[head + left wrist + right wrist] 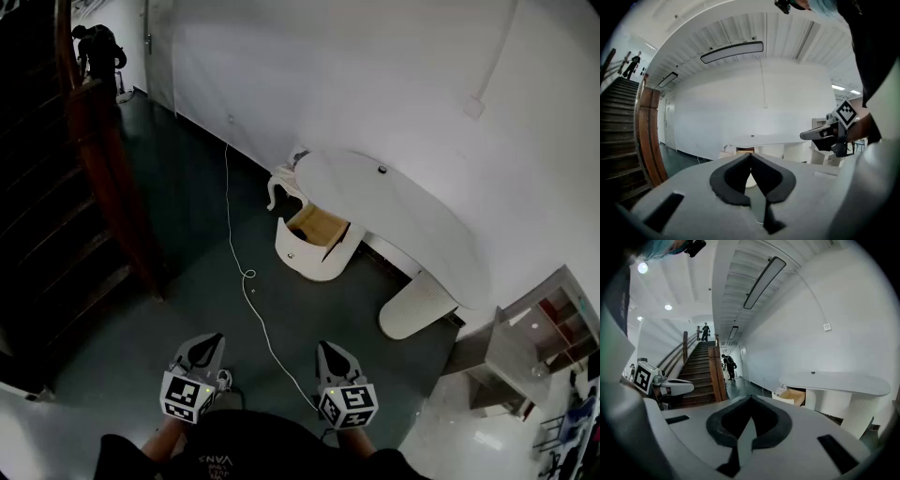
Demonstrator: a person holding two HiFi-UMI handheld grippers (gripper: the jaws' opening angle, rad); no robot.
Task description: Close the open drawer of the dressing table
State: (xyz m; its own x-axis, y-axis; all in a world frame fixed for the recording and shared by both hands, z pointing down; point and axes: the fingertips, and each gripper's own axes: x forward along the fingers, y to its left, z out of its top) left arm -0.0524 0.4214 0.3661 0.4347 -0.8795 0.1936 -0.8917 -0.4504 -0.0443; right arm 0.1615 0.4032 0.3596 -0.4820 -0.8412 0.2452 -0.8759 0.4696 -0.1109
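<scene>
We stand on the dark floor (178,281), well apart from the white bench (394,211) set against the wall (375,75), with the stairs (56,234) off to our left. The bench's drawer (317,226) is open at the end nearer the stairs, its wooden inside showing. Nothing but bare floor lies before it, so we judge the approach is free from this side. Both tongs are low and close to our body, pointed roughly at the bench, a carrying posture rather than a reach. The left tongs (215,338) and right tongs (324,346) each have their jaws pressed together on nothing. That suits us, since a drawer front wants a push, not a grip. A thin white cable (248,275) trails across the floor between us and the drawer, so our path should mind it.
</scene>
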